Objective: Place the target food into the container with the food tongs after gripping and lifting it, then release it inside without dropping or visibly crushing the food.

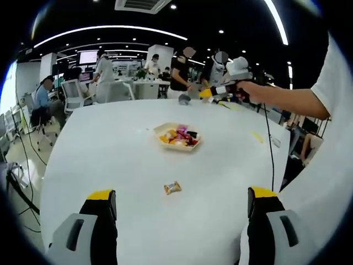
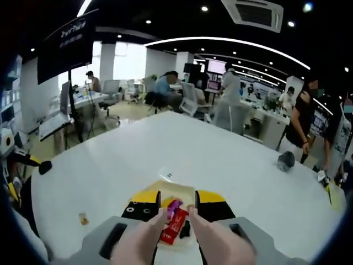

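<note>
A shallow cream container (image 1: 178, 136) with several bright wrapped snacks sits mid-table. A small orange wrapped candy (image 1: 172, 187) lies loose in front of it, between my left gripper's (image 1: 182, 201) wide-open, empty jaws. In the left gripper view my right gripper (image 1: 218, 90) hangs high at the far right on a person's arm. In the right gripper view the right gripper (image 2: 178, 197) squeezes pale pink food tongs (image 2: 207, 237). The tong tips pinch a red wrapped snack (image 2: 176, 222) right over the container (image 2: 165, 187). I cannot tell whether the snack is lifted. The loose candy (image 2: 83, 218) lies lower left.
The white table (image 1: 110, 149) is large and oval. A dark grey lump (image 2: 285, 161) sits near its far edge, and a black cable (image 1: 270, 149) runs down the right side. Several people, chairs and desks stand beyond the table.
</note>
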`<action>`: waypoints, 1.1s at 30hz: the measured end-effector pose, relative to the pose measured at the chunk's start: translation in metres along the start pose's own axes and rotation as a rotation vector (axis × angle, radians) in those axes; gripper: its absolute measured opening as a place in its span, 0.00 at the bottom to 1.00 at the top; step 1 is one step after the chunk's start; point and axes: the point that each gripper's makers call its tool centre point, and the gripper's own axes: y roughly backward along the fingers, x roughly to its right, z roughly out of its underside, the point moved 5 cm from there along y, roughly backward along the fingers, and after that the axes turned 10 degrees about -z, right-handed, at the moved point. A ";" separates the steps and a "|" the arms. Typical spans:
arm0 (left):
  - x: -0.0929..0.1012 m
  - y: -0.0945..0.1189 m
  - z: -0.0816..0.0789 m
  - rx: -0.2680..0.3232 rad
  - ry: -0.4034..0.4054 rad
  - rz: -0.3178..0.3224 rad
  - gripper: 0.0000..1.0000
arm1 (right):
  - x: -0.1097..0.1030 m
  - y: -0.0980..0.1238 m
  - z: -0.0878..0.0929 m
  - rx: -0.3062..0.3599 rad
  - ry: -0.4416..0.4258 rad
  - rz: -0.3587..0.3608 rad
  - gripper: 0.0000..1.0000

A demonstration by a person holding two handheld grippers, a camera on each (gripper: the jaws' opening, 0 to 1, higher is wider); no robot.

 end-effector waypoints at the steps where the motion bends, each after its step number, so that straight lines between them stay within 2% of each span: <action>1: 0.000 0.000 -0.001 0.000 0.000 0.000 0.99 | -0.001 0.000 0.000 0.003 -0.003 -0.005 0.25; 6: 0.000 0.000 -0.006 0.013 -0.005 0.001 0.99 | -0.007 0.003 -0.004 0.027 0.001 -0.008 0.27; 9: 0.000 0.003 -0.008 0.022 -0.004 -0.002 0.99 | -0.014 0.015 -0.007 0.062 0.020 -0.006 0.28; 14: 0.003 0.004 -0.007 0.024 -0.014 0.010 0.99 | -0.026 0.035 0.002 0.082 0.005 -0.010 0.29; 18: 0.009 0.002 -0.008 0.029 -0.030 0.035 0.99 | -0.049 0.054 0.024 0.080 -0.006 -0.004 0.29; 22: 0.015 -0.001 -0.012 0.032 -0.053 0.061 0.99 | -0.073 0.066 0.046 0.081 -0.063 0.012 0.29; 26: 0.018 -0.002 -0.016 0.037 -0.074 0.084 0.99 | -0.096 0.071 0.064 0.098 -0.080 0.032 0.29; 33: 0.019 -0.005 -0.020 0.042 -0.096 0.100 0.99 | -0.141 0.073 0.102 0.138 -0.205 0.034 0.29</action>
